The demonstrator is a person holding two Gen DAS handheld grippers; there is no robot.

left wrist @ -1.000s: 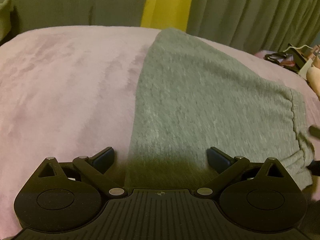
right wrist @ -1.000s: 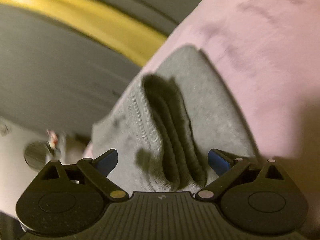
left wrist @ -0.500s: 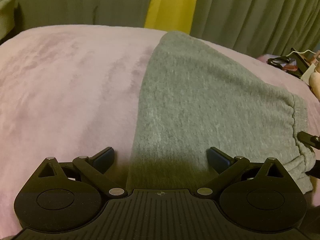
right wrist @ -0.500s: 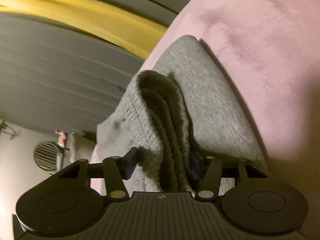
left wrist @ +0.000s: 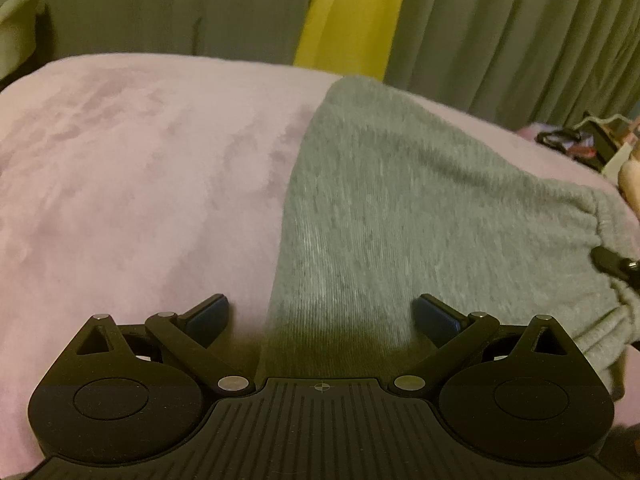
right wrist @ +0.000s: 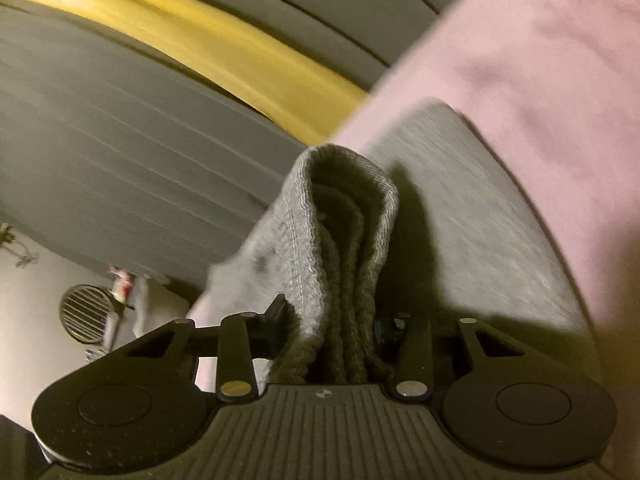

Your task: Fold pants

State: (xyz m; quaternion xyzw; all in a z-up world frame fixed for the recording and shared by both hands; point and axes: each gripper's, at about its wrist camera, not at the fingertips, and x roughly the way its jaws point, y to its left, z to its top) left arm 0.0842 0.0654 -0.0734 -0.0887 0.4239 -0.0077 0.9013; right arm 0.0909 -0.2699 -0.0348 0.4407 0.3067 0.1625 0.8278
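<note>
On pink blanket [left wrist: 140, 184], grey pants [left wrist: 420, 208], left tongs [left wrist: 323, 314] spread, right tongs [right wrist: 330, 330] closing, pinching waistband [right wrist: 340, 240]

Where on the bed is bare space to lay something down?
The pink blanket lies bare left of the grey pants, back to the curtain. The right side is crowded: the waistband, the closing right gripper and far clutter.

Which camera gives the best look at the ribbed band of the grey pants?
The right wrist view: the bunched ribbed band fills its centre, standing up between the closing fingers of the right tool. The left wrist view shows mostly the flat grey pants, with the gathered band only at its far right edge.
</note>
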